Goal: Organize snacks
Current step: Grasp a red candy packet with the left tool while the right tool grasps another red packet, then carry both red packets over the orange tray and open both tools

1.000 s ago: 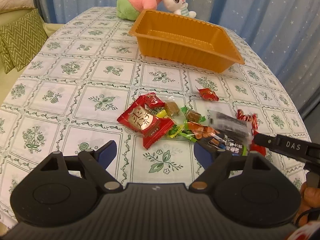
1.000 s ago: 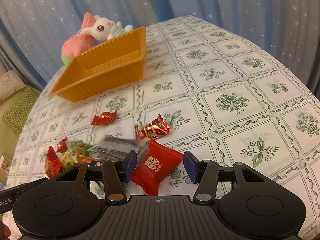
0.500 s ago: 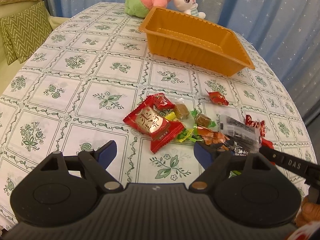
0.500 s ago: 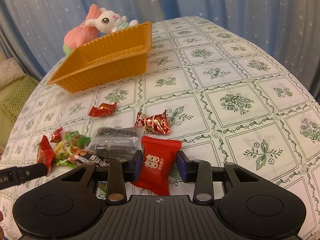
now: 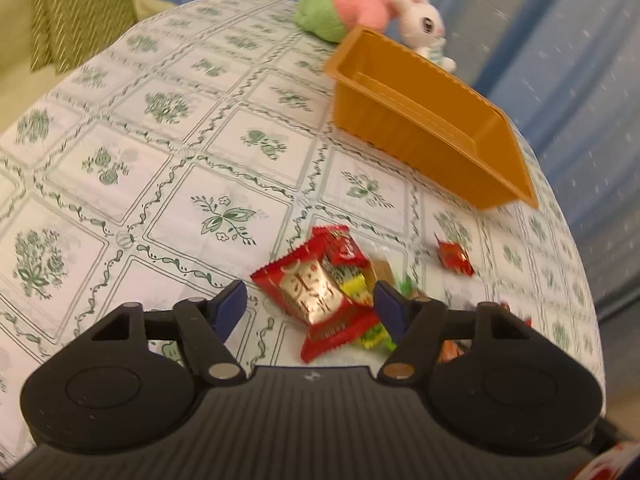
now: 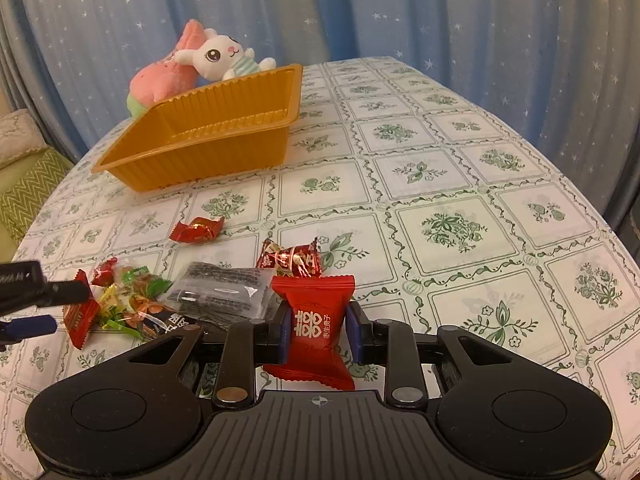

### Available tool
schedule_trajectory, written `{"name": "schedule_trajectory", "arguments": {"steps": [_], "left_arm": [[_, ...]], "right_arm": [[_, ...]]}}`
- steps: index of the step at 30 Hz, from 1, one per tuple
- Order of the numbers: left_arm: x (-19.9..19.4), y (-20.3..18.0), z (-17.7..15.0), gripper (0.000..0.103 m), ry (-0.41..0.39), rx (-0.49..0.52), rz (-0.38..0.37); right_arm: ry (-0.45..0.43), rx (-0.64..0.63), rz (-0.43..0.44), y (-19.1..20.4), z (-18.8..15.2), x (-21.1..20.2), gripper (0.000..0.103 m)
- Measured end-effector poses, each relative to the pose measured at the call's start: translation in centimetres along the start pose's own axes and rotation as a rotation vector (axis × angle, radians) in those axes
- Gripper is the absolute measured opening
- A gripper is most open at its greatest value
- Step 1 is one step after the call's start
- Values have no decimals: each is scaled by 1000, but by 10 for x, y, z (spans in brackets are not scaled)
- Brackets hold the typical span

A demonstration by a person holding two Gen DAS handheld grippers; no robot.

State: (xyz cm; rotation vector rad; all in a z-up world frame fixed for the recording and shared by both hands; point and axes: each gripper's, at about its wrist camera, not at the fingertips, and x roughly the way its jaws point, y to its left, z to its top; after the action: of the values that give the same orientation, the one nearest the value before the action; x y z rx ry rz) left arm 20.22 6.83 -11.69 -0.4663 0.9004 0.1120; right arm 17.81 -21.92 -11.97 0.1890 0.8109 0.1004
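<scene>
My right gripper (image 6: 319,326) is shut on a red snack packet (image 6: 314,300) with white characters, pinched at its middle. An orange tray (image 6: 192,152) stands empty at the far side of the table. In the left wrist view my left gripper (image 5: 310,306) hangs low over a red packet with a gold label (image 5: 312,292). Its jaws are closing with that packet between them, the left pad still clear of it. Loose green and yellow candies (image 6: 128,296), a dark packet (image 6: 220,292) and red candies (image 6: 196,230) lie between the two grippers.
A pink plush (image 5: 348,4) and a white rabbit plush (image 5: 424,28) sit just behind the tray (image 5: 420,132). Blue starred curtains hang behind the table. A green cushion (image 5: 80,20) lies off the table's left side. A floral cloth covers the table.
My right jaws closed on the red packet and hold it. My left gripper moved in over the gold-labelled packet, rolled, and its jaws narrowed.
</scene>
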Motion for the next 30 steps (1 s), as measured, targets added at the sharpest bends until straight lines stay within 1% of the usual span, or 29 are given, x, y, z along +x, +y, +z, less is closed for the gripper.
{"name": "schedule_trajectory", "arguments": {"steps": [2, 3, 4, 5, 6, 7, 9, 10, 13, 19, 22, 25, 30], "left_arm": [[4, 2, 2, 55, 4, -20, -2], [5, 2, 3, 52, 2, -14, 5], [5, 2, 3, 45, 3, -7, 12], [6, 2, 3, 40, 4, 2, 19], [6, 2, 3, 38, 6, 13, 19], [6, 1, 3, 33, 13, 28, 16], [5, -2, 2, 29, 17, 80, 23], [4, -5, 1, 25, 18, 119, 31], [0, -10, -3, 23, 14, 184, 47], [-14, -8, 2, 22, -2, 203, 42], [-23, -15, 14, 22, -29, 233, 29], [-27, -29, 31, 22, -61, 281, 4], [-23, -55, 66, 22, -125, 359, -35]], "right_arm": [[3, 1, 1, 0, 0, 2, 29], [5, 2, 1, 0, 0, 2, 29], [6, 4, 2, 0, 0, 3, 29], [6, 4, 2, 0, 1, 3, 29], [6, 4, 3, 0, 1, 4, 29], [6, 5, 4, 0, 1, 4, 29], [5, 1, 7, 2, 2, 4, 29], [4, -1, 8, 2, 2, 4, 29], [-1, -1, 13, 4, 3, 2, 29], [-32, -15, 22, 10, 9, -7, 29], [-52, -27, 43, 15, 18, -11, 29], [-84, -44, 71, 23, 34, -14, 29], [-150, -85, 108, 31, 77, -8, 29]]}}
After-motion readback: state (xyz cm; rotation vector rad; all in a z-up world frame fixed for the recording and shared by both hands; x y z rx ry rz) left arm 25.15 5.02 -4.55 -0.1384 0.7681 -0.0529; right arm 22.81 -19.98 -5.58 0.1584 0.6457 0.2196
